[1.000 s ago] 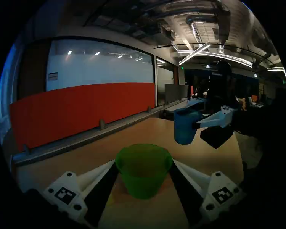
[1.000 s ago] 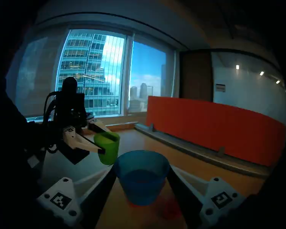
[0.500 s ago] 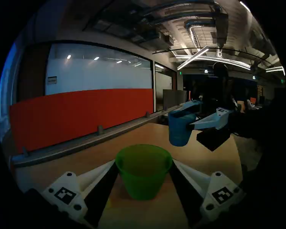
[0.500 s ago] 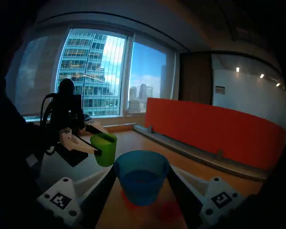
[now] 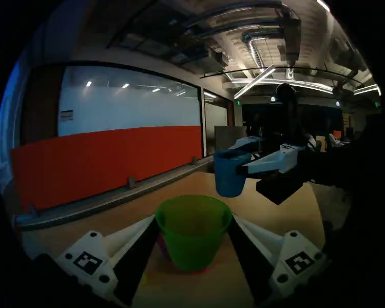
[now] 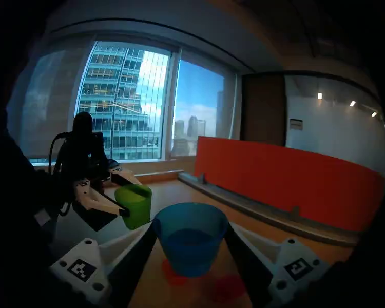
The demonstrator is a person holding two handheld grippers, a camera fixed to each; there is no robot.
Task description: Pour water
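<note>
Wooden desk (image 5: 131, 208) lies beneath both tools. Between its fingers, the left tool (image 5: 193, 220) clamps an upright green cup (image 5: 193, 233). The right tool (image 6: 190, 226) likewise grips an upright blue cup (image 6: 190, 238), ahead-right of the left tool.

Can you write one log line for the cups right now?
left gripper: shut on green cup | right gripper: shut on blue cup | cups: upright, apart | pour: not begun

The blue cup (image 5: 228, 174) slides sideways toward the green cup (image 5: 193, 231). It now hangs just behind and above the green cup's rim, a little to the right. The right gripper (image 5: 232, 163) holding it comes along. A pink spot (image 5: 162, 245) now peeks out beside the green cup's bottom.
</note>
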